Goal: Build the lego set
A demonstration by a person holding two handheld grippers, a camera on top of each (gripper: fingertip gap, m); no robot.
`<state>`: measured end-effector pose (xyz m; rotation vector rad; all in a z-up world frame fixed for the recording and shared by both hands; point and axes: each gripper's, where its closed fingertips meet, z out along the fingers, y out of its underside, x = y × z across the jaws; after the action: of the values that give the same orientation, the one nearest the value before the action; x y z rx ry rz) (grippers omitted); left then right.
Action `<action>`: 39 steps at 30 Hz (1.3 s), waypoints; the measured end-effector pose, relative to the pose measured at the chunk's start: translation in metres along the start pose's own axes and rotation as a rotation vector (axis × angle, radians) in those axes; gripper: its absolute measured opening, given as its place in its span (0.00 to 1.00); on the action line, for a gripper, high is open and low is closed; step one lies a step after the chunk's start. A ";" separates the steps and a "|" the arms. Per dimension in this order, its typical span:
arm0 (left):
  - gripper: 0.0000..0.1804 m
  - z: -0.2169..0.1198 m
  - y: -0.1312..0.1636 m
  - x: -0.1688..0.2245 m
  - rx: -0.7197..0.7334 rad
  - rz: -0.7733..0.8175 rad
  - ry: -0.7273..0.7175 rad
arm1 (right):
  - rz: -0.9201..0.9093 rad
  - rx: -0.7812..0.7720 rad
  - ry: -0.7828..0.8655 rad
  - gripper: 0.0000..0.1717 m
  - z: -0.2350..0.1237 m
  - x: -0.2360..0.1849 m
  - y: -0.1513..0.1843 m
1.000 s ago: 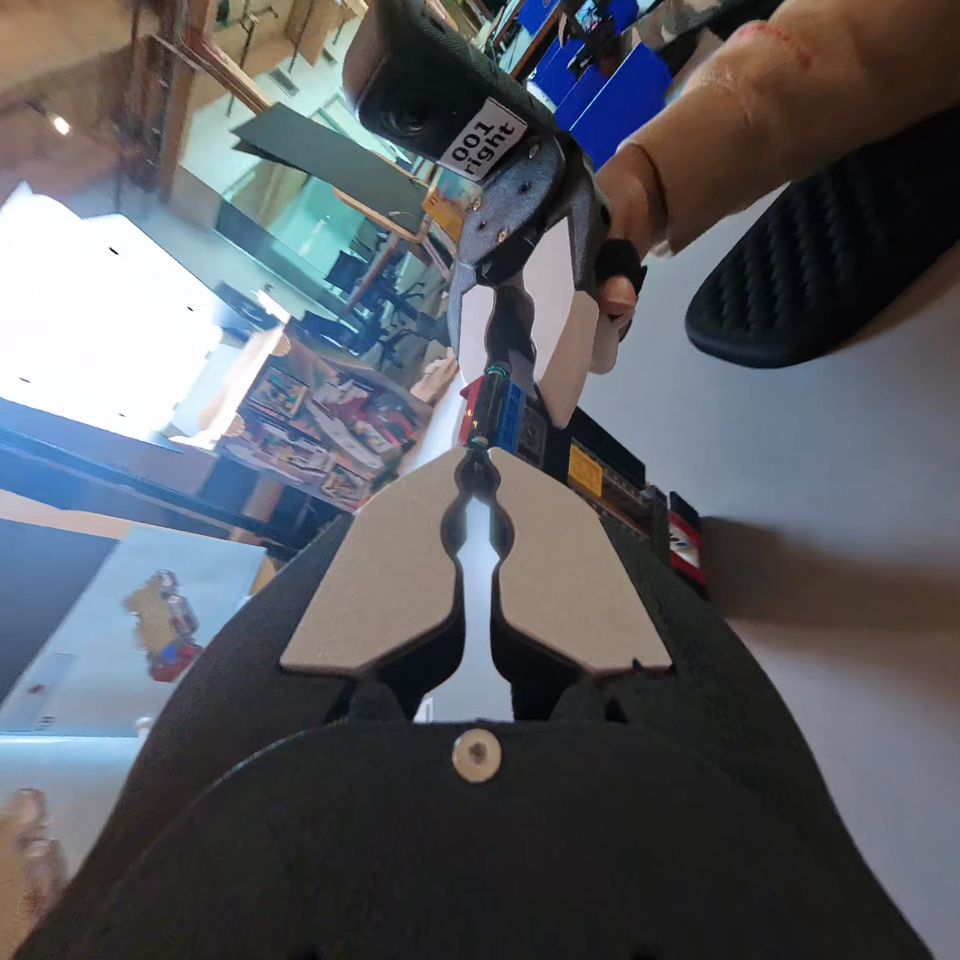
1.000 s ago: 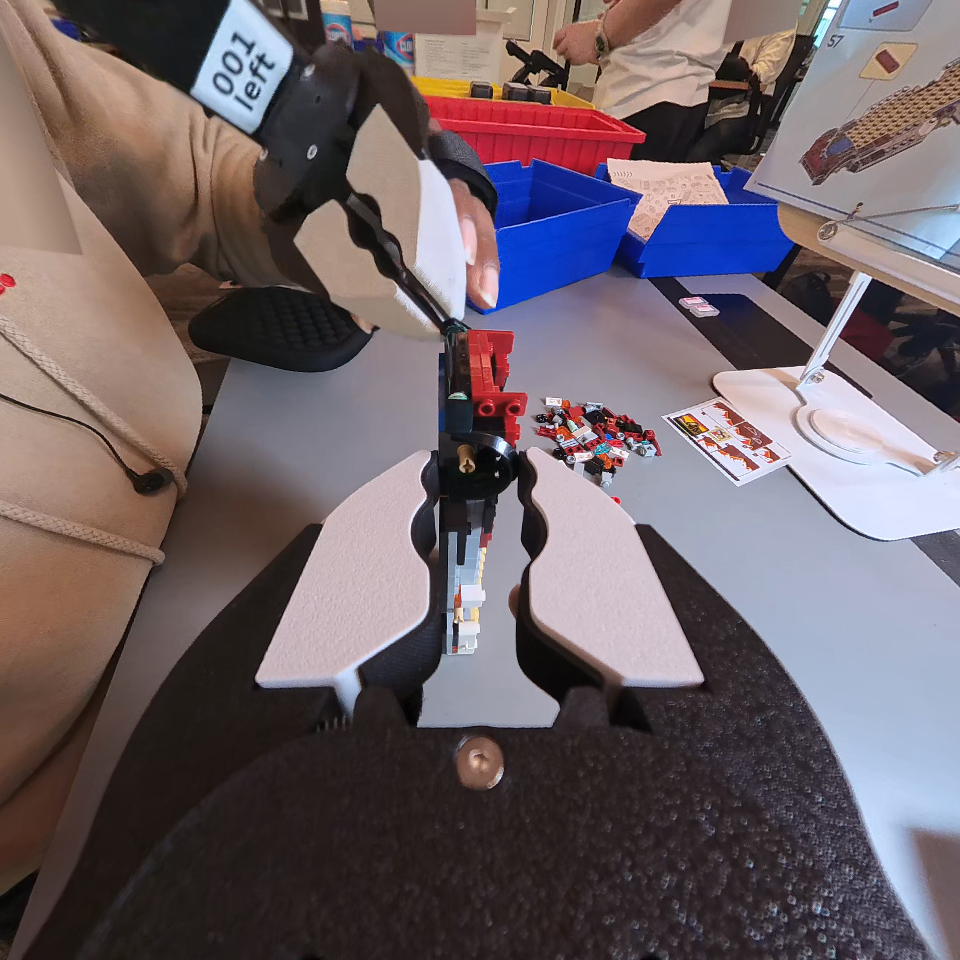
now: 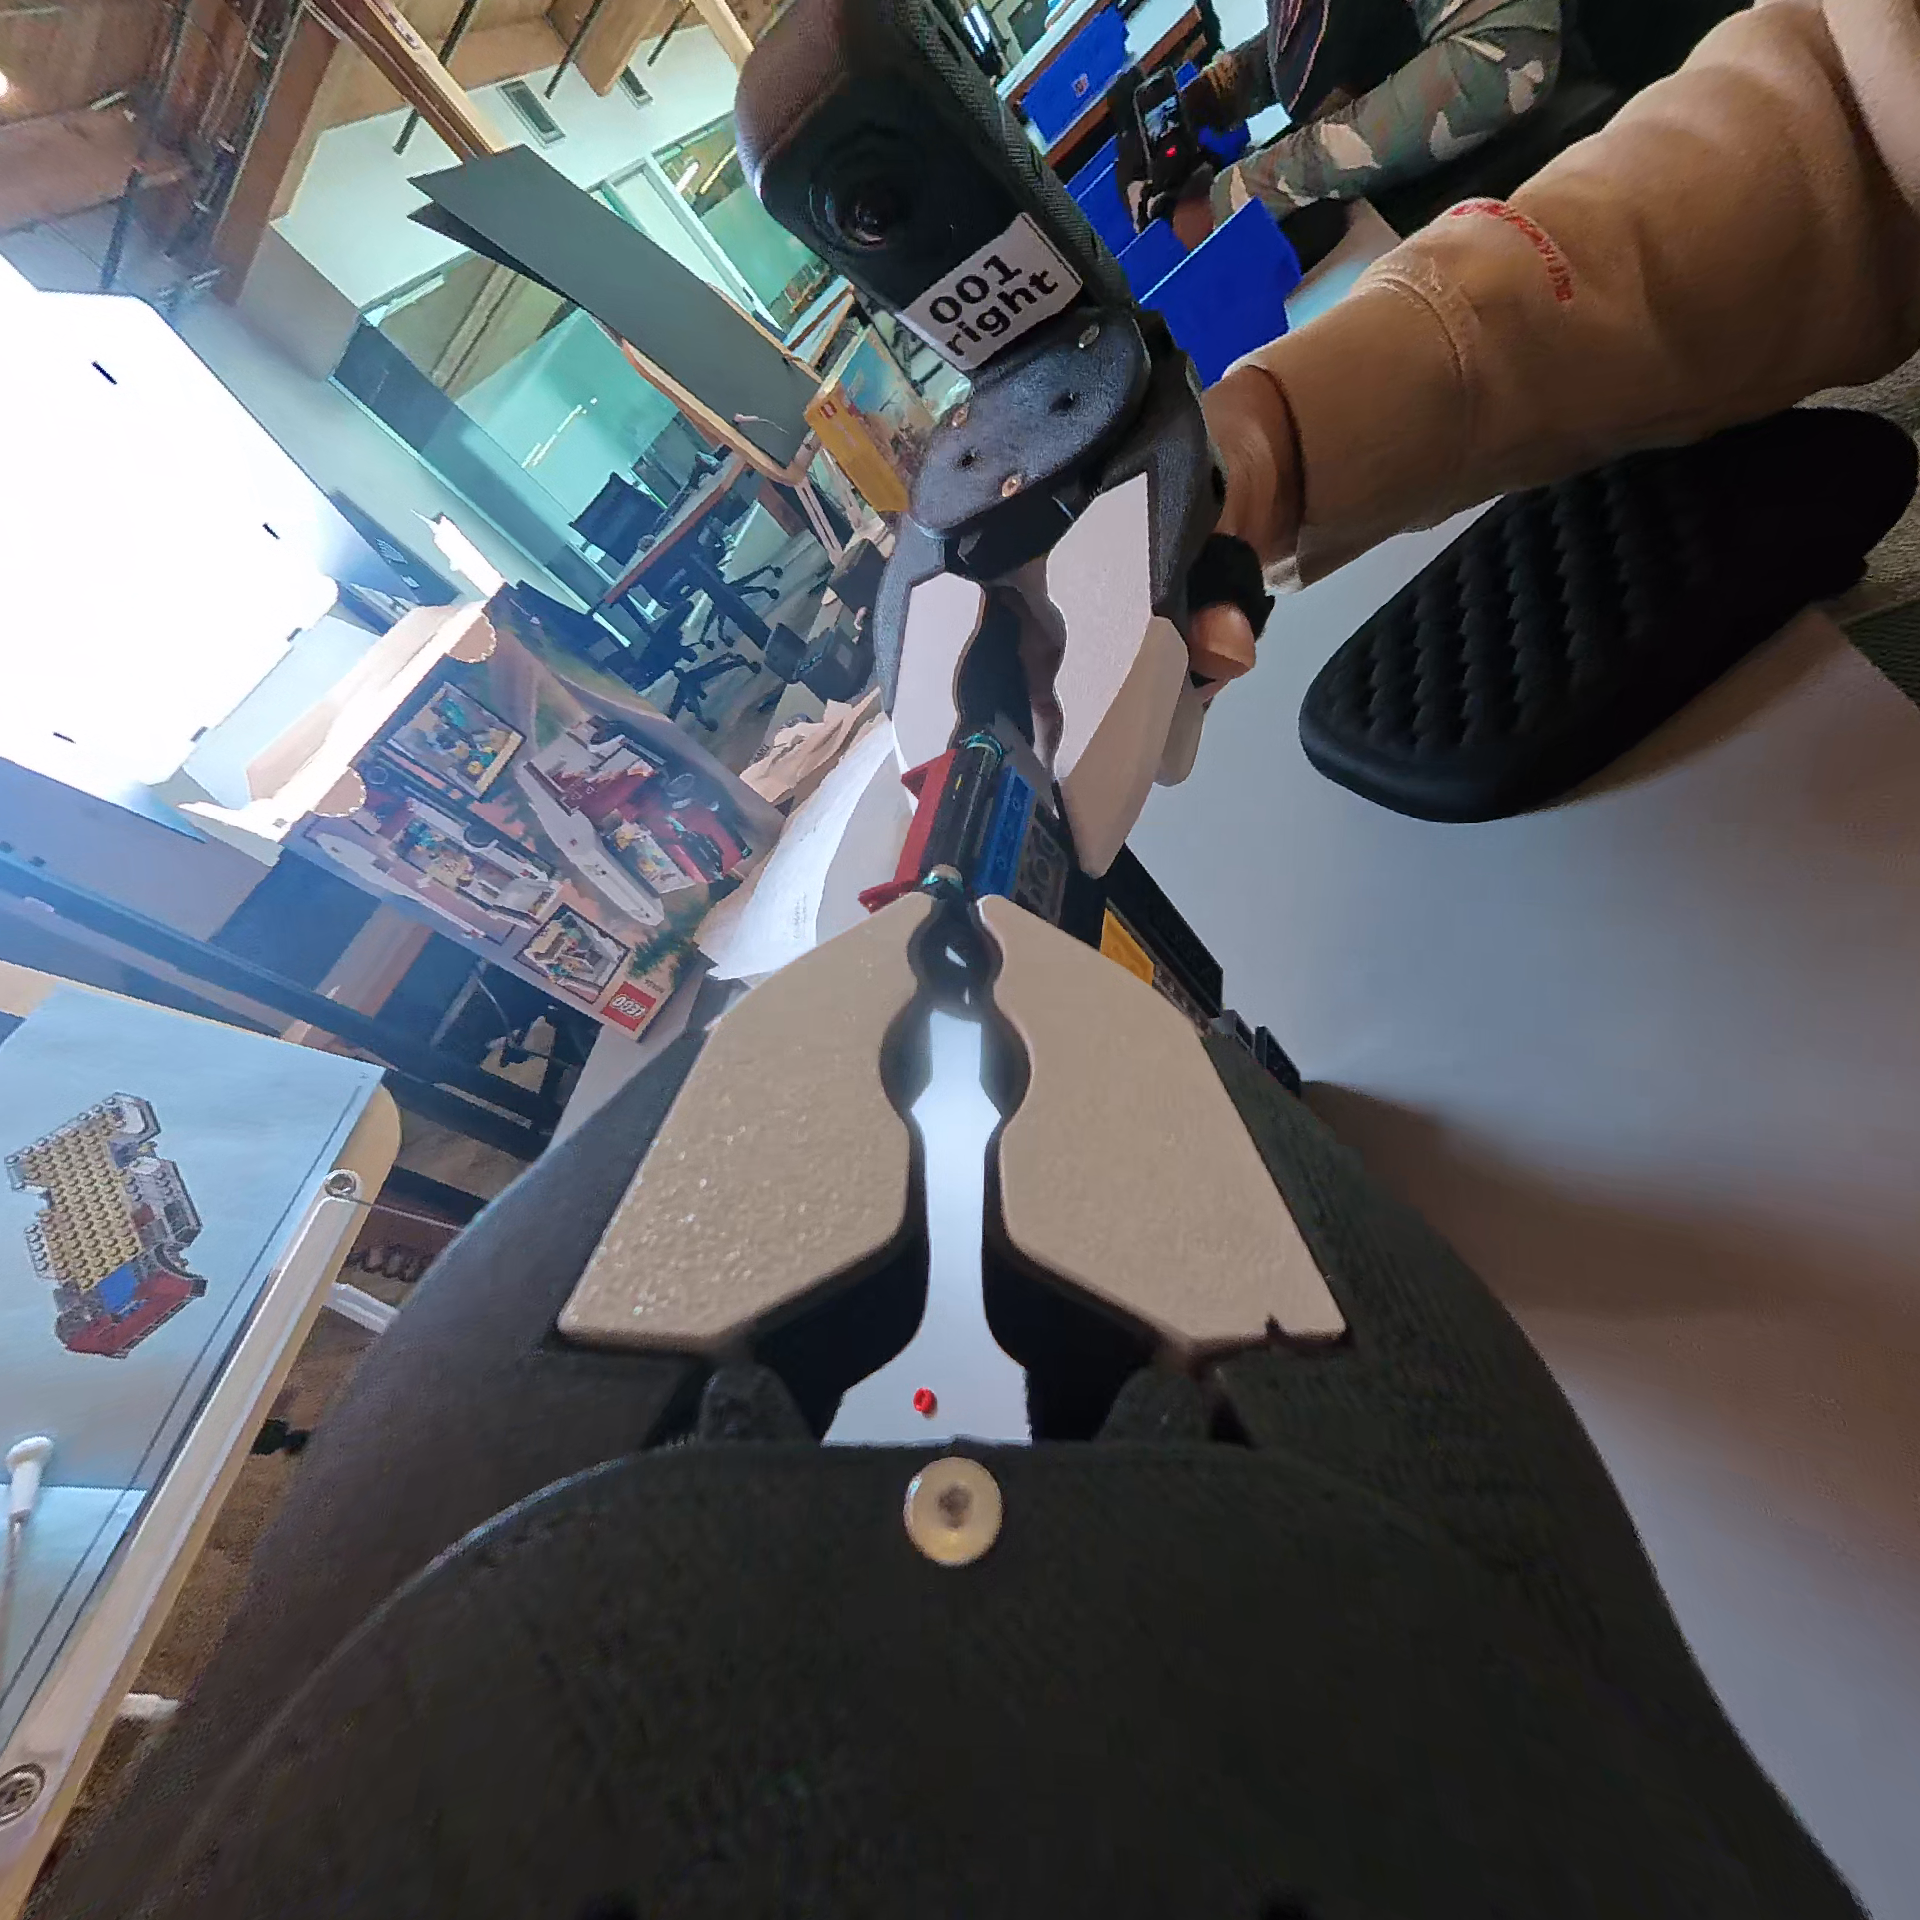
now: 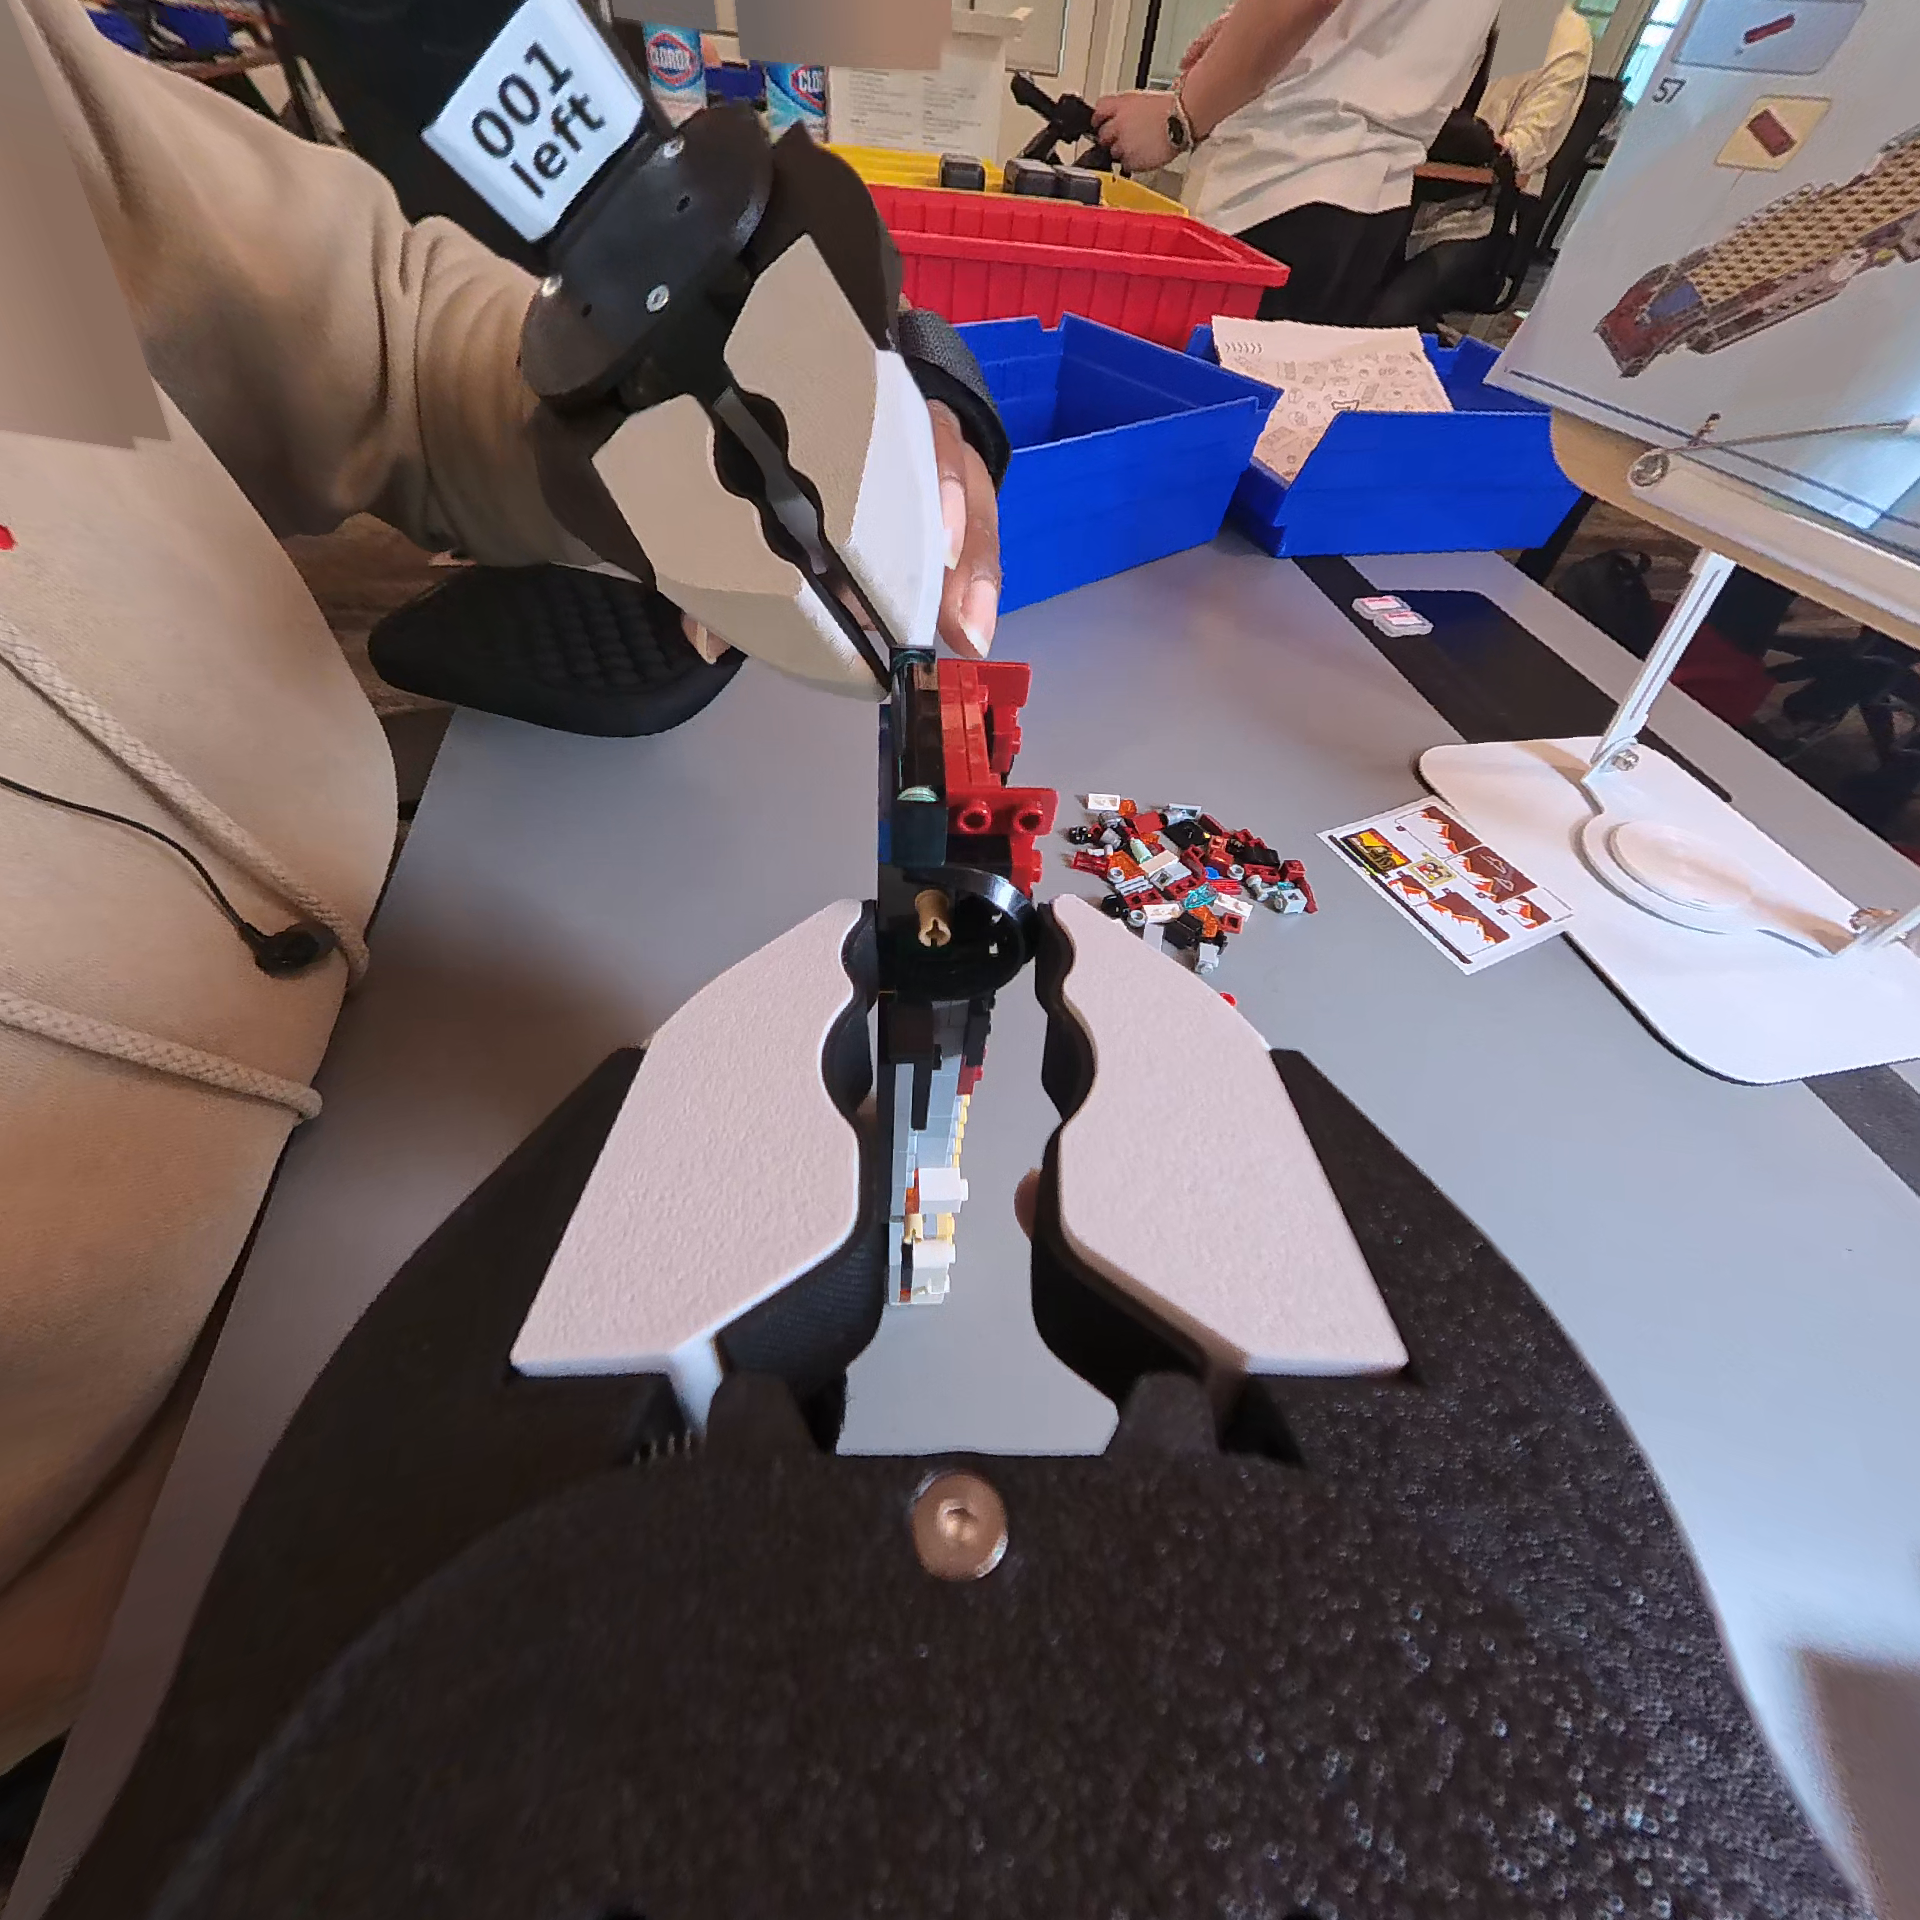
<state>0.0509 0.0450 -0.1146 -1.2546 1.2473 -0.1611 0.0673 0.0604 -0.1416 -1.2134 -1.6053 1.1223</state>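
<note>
My right gripper [image 4: 951,935] is shut on a brick model [image 4: 966,748] of red, black and grey bricks and holds it on edge above the grey table [image 4: 623,883]. Its pads press on the black plate and on the round black dish. My left gripper [image 3: 951,904] comes in from the far end. Its tips are closed on a small teal-ringed piece [image 3: 940,878] at the end of a black bar on the model [image 3: 1003,821]. The right wrist view shows the left gripper [image 4: 888,665] touching that top end. The left wrist view shows the right gripper [image 3: 1013,800].
A pile of loose small bricks [image 4: 1195,873] and a sticker sheet [image 4: 1444,883] lie to the right. A white stand [image 4: 1662,862] holds an instruction booklet. Blue bins [image 4: 1122,457] and a red bin [image 4: 1039,260] stand behind. A black armrest [image 4: 551,644] is at the left. People sit at the back. My hands' fingertips stand some 4 cm from each other.
Hardly any. My left gripper's tips stay at the teal-ringed end of the model. The right gripper keeps its hold on the model in the same place.
</note>
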 end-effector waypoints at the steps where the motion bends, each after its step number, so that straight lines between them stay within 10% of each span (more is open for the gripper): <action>1: 0.02 0.000 0.000 0.001 -0.002 -0.016 0.015 | -0.006 -0.004 -0.001 0.17 0.000 -0.001 0.000; 39: 0.01 0.007 0.001 -0.003 -0.164 -0.438 0.065 | -0.004 0.056 0.003 0.16 0.003 -0.001 -0.005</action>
<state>0.0543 0.0518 -0.1149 -1.6671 1.0404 -0.4259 0.0638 0.0579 -0.1375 -1.1751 -1.5631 1.1546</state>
